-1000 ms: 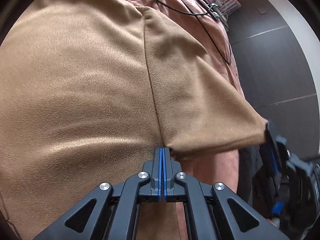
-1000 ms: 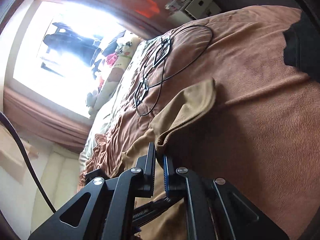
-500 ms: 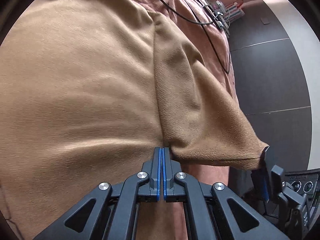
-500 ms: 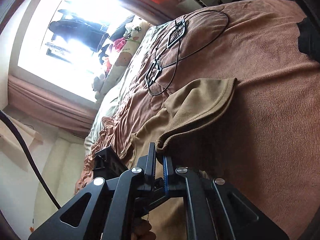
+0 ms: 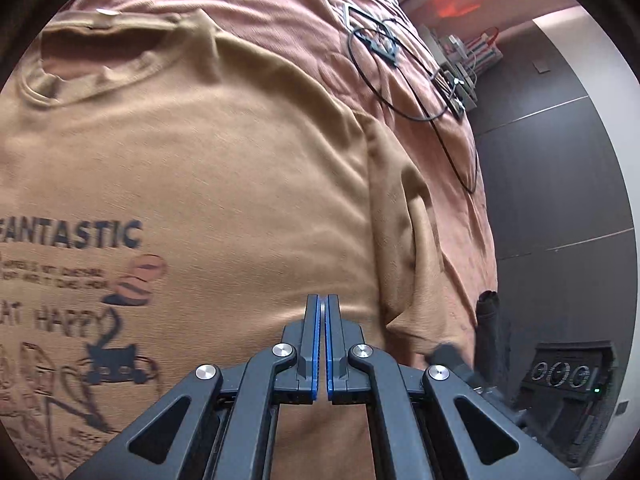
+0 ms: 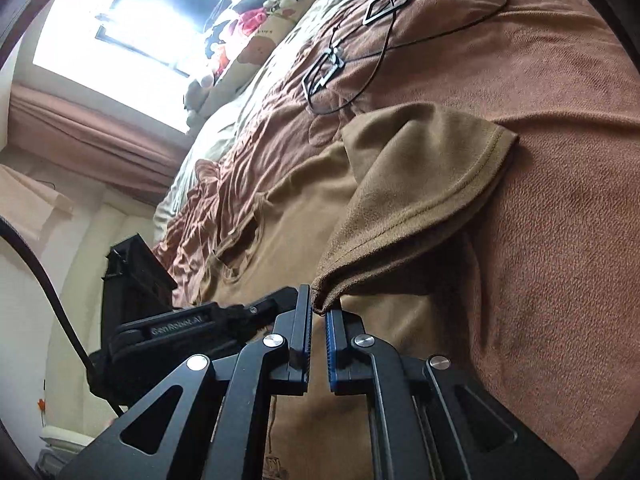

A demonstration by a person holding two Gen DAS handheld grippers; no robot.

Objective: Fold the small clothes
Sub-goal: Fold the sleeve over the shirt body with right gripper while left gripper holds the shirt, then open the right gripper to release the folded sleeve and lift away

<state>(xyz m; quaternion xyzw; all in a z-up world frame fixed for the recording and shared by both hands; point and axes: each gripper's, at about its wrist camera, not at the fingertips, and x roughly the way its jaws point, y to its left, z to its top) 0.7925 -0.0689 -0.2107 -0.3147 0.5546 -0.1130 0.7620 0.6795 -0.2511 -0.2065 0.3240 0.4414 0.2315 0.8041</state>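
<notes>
A brown blanket (image 6: 560, 200) covers the bed, and the tan T-shirt (image 5: 240, 184) lies flat on it, print side up (collar at the far end). A black cable (image 5: 404, 80) loops beyond. The right gripper (image 6: 319, 312) pinches the sleeve's edge; the left gripper (image 5: 322, 316) is pressed together above the shirt, holding nothing.

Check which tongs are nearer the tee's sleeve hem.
Right. The right tongs sit at the sleeve hem, its corner between the tips. The left tongs sit over the tee's body, beside the sleeve seam.
</notes>
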